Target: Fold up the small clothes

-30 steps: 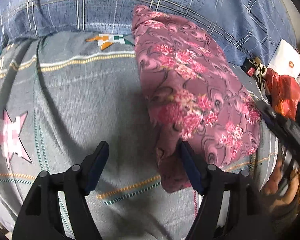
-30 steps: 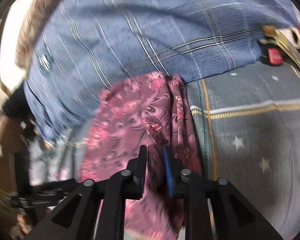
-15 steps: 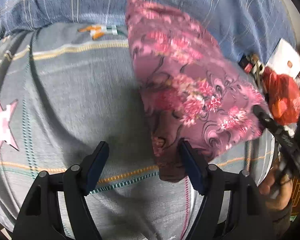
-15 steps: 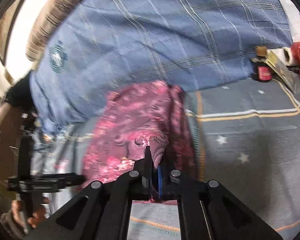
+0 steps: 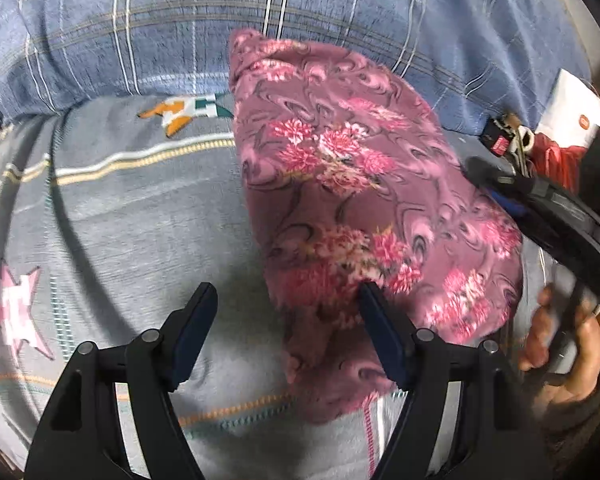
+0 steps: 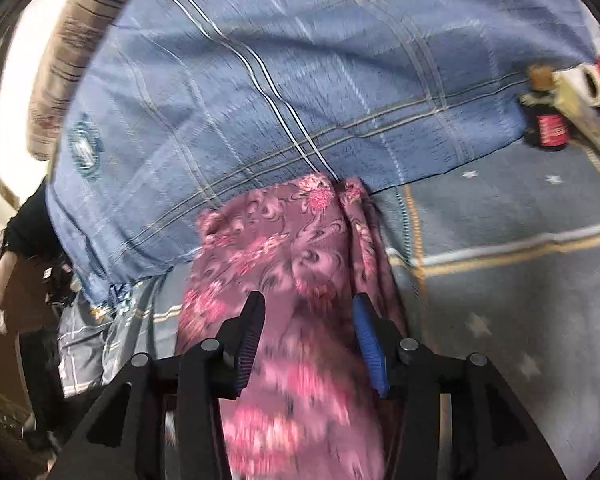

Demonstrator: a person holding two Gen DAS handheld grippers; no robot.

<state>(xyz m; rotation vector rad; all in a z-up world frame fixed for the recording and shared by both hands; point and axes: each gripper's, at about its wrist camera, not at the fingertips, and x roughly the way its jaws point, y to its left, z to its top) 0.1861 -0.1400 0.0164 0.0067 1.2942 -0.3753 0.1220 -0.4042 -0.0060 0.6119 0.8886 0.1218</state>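
Observation:
A folded mauve garment with pink flowers [image 5: 356,208] lies on the grey patterned bedsheet [image 5: 132,216]; it also shows in the right wrist view [image 6: 296,264]. My left gripper [image 5: 288,300] is open, just above the sheet, with its right finger at the garment's near left edge. My right gripper [image 6: 308,312] is open and hovers over the garment's near end, nothing between its fingers. In the left wrist view the right gripper [image 5: 496,184] sits over the garment's right side.
A blue plaid quilt [image 6: 300,80] is bunched behind the garment. A small dark bottle with a red label [image 6: 548,128], a red bag [image 5: 556,160] and a white box [image 5: 576,108] lie at the bed's far right.
My right gripper was shut on the garment's edge and has opened, letting the cloth drop flat. The left gripper stayed open in about the same place.

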